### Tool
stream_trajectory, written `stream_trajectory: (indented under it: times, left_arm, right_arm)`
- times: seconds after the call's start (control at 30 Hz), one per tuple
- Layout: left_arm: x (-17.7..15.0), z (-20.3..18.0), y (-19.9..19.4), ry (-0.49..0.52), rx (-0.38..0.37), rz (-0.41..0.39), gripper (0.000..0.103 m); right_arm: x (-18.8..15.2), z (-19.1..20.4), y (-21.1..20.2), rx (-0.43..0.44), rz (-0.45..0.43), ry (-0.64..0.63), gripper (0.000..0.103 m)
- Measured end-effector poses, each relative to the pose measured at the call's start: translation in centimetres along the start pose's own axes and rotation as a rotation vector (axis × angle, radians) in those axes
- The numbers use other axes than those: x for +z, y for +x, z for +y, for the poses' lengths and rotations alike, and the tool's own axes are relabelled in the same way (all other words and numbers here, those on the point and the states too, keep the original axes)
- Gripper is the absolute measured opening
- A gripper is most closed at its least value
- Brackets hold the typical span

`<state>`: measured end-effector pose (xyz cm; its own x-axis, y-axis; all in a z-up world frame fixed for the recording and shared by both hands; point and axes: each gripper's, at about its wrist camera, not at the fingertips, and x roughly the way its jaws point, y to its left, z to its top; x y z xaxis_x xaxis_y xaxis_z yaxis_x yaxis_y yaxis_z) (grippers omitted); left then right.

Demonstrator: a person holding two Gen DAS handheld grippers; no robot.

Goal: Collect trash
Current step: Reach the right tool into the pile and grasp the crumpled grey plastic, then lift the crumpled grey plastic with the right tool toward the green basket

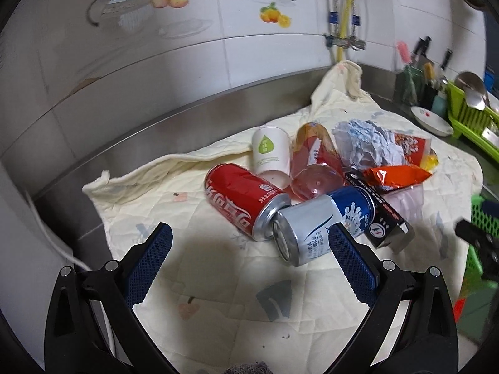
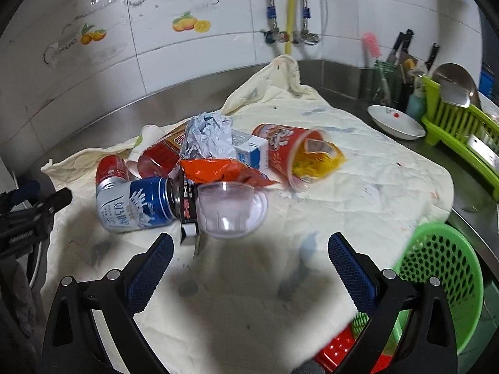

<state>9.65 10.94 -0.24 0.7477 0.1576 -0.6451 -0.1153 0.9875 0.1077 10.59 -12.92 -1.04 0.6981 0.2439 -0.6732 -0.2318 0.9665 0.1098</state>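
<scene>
Hovering apart, left tool (image 1: 249, 243) and right tool (image 2: 251, 246) face piled trash

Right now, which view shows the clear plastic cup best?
The right wrist view: the clear plastic cup lies on its side unobstructed, close ahead of the open right hand-held gripper. In the left wrist view it sits mostly hidden behind the black carton.

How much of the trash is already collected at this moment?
Nothing looks collected yet: the green basket shows no trash in its visible part. Both the left gripper and right gripper are open and empty. The red can, milk can, paper cup and crumpled paper remain on the cloth.
</scene>
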Motion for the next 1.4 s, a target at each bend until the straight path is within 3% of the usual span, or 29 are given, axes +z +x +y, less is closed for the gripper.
stream_trajectory:
  times: [0.23, 0.3, 0.5, 0.8, 0.9, 1.17, 1.33, 1.4]
  left_arm:
    - [0.0, 0.3, 0.7, 0.102, -0.047, 0.005, 0.098]
    - [-0.1, 0.6, 1.0, 0.109, -0.083, 0.019, 0.098]
    - [-0.3, -0.5, 2.1, 0.204, -0.142, 0.031, 0.098]
    - [0.9, -2.5, 3.2, 0.301, -0.205, 0.029, 0.097]
    - [1.5, -3.1, 3.5, 0.296, -0.245, 0.031, 0.097]
    - [2.5, -3.5, 4.5, 0.255, -0.265, 0.049, 0.096]
    - [3.1, -3.3, 4.7, 0.227, -0.28, 0.046, 0.096]
    - [3.2, -3.4, 4.7, 0.229, -0.283, 0.044, 0.095]
  right_arm:
    - [1.5, 0.6, 3.3, 0.034, 0.064, 0.002, 0.093]
    - [1.7, 0.5, 4.5, 0.057, 0.099, 0.019, 0.087]
    - [2.2, 0.3, 7.2, 0.093, 0.161, 0.054, 0.079]
    - [4.4, -0.1, 8.4, 0.1, 0.145, 0.077, 0.079]
    - [6.0, -0.3, 8.9, 0.134, 0.148, 0.08, 0.079]
    - [10.5, 2.0, 11.0, 0.103, 0.102, -0.061, 0.075]
    - [12.0, 2.7, 13.6, 0.139, 0.144, -0.108, 0.071]
    - [12.0, 3.5, 14.3, 0.116, 0.152, -0.159, 0.067]
